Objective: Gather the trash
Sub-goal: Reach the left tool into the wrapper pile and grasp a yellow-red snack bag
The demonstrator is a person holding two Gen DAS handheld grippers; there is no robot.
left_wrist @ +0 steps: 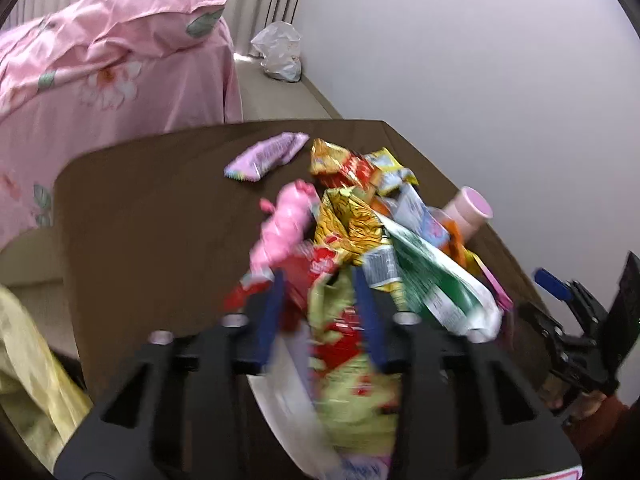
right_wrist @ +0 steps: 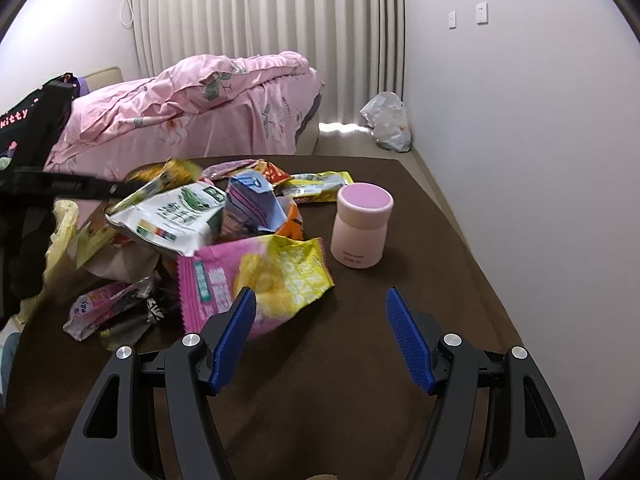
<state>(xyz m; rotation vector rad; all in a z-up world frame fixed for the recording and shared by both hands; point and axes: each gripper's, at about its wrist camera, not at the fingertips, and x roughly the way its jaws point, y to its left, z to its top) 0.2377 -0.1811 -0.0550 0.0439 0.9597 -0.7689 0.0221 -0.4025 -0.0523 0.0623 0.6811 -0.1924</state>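
Many snack wrappers (right_wrist: pixel 224 216) lie in one heap on the brown surface (right_wrist: pixel 360 340), and more of the heap shows in the left wrist view. The left claw (left_wrist: pixel 320 292) is narrowed around a green and red wrapper (left_wrist: pixel 352 360); its blue pads press this wrapper from both sides, though the picture is blurred there. A pink wrapper (left_wrist: pixel 284 224) and a gold wrapper (left_wrist: pixel 348 220) lie just past its fingertips. A lilac wrapper (left_wrist: pixel 266 156) lies apart from the heap, nearer the far edge of the surface.

The right claw (right_wrist: pixel 320 312) is spread wide and grasps nothing. Its left pad is just beside a pink and yellow chip bag (right_wrist: pixel 256 280). A pink jar (right_wrist: pixel 362 226) stands upright beside the heap. A white plastic bag (right_wrist: pixel 388 122) sits on the floor by the wall, near the bed with pink bedding (right_wrist: pixel 192 108).
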